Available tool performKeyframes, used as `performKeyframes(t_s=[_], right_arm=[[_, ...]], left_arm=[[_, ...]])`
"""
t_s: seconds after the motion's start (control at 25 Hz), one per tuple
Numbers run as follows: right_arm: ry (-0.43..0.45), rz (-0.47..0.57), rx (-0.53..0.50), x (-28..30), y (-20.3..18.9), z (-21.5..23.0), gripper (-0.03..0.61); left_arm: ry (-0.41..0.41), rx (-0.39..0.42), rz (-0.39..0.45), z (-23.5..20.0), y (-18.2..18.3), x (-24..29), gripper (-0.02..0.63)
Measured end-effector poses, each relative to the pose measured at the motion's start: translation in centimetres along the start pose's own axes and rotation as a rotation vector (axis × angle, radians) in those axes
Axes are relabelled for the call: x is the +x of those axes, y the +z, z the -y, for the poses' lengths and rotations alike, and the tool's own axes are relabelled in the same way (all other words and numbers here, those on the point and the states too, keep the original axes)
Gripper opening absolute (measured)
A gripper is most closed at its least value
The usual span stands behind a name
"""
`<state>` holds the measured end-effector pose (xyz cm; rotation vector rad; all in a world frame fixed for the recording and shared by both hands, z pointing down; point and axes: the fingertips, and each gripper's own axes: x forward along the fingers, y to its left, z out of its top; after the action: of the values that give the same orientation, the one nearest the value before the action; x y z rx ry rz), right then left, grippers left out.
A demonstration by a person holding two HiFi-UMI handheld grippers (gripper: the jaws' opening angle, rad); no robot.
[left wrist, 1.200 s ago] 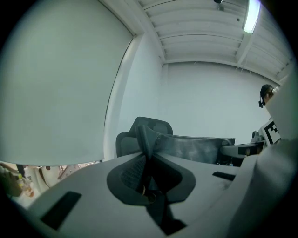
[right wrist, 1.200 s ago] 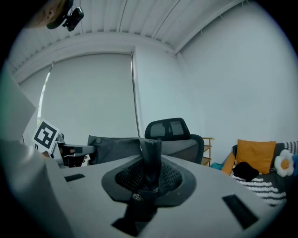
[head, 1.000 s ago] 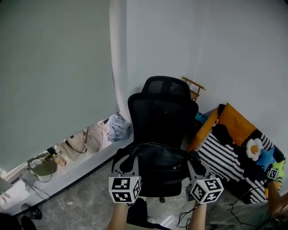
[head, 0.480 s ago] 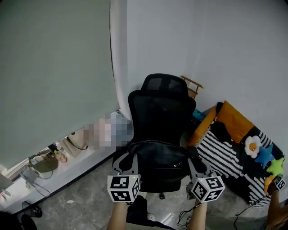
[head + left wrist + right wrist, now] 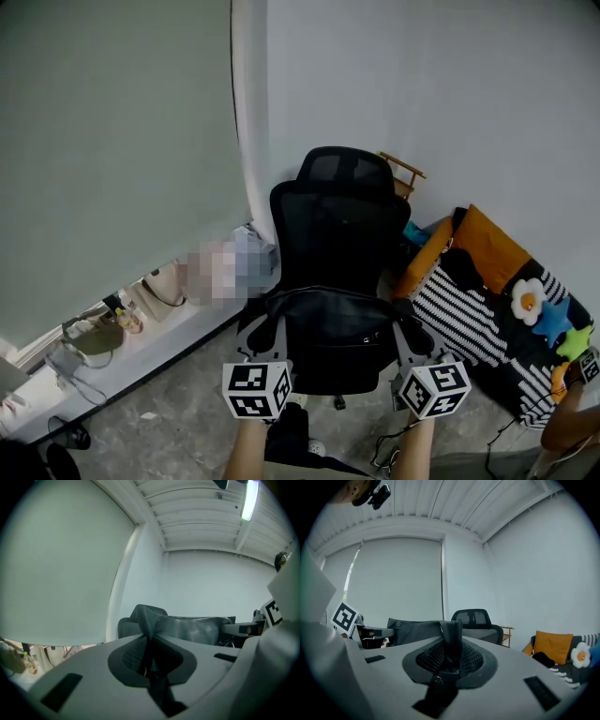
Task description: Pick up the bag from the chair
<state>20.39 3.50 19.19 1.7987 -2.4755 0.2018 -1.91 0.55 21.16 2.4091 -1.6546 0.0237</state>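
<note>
A black bag (image 5: 336,330) lies across the seat of the black mesh office chair (image 5: 337,225), stretched between my two grippers. My left gripper (image 5: 265,345) is shut on the bag's left end, where a fold of black material (image 5: 146,629) is pinched between the jaws. At the bag's right end my right gripper (image 5: 409,345) is shut on a black strap (image 5: 452,641). The bag's body (image 5: 197,629) spans toward the other gripper in each gripper view. Whether the bag still rests on the seat cannot be told.
A wall and a roller blind stand behind the chair. Striped and orange cushions with plush toys (image 5: 487,300) are piled to the right, a wooden rack (image 5: 405,176) in the corner. Handbags (image 5: 94,337) line the ledge on the left. A person's arm (image 5: 567,427) shows at the right edge.
Both grippers stay shut on the bag's ends and have risen slightly. The head view has shifted a little, and the person's arm at the right edge has moved.
</note>
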Motion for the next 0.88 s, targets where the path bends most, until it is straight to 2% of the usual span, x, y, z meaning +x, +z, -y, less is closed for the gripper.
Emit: performKeyframes(t_s=[0.88], right_arm=[[0.014,-0.002,0.025,-0.25,-0.50,-0.70,0.084]], left_arm=[[0.012,0.015,0.001,-0.40,0.12,-0.88,0.028]])
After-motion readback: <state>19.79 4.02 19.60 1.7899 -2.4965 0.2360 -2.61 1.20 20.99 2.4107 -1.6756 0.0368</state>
